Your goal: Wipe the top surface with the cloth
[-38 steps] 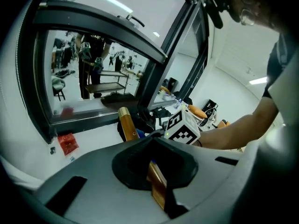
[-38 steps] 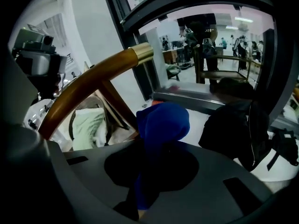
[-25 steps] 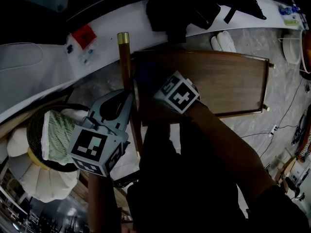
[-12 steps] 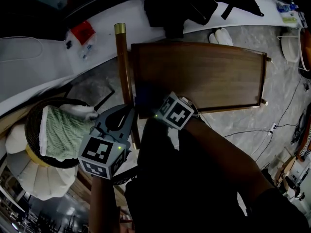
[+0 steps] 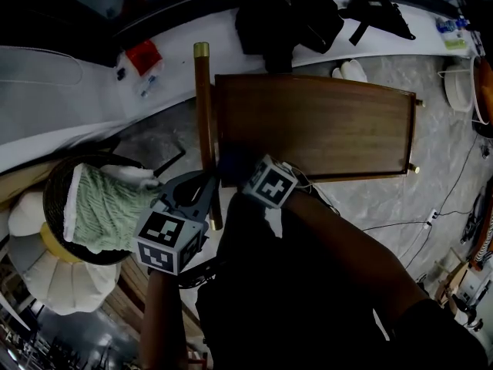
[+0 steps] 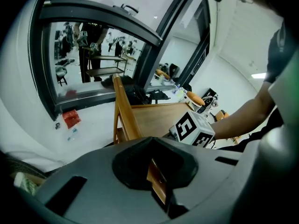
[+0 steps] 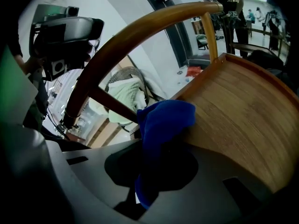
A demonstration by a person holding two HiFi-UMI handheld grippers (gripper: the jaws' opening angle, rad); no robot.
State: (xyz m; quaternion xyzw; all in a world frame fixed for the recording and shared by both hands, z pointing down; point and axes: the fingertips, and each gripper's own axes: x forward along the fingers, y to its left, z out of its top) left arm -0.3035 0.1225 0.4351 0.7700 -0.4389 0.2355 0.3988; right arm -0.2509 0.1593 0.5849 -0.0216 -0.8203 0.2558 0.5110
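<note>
Right gripper [image 7: 158, 171], jaws clamped on the cloth [image 7: 164, 120], has drawn back to the near left corner of the top surface [image 5: 323, 122] (one stroke finished, probably). Left gripper [image 6: 156, 176] is closed on the side rail [image 5: 202, 106].

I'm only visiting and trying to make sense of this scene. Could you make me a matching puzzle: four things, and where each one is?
Things:
1. blue cloth
2. green towel
3. red packet
4. wooden rail

Places:
A. in the dark basket
B. clamped in the left gripper
C. on the white ledge
D. held by the right gripper, on the wooden top

Pairs: 1-D, 2-A, 3-C, 4-B.
</note>
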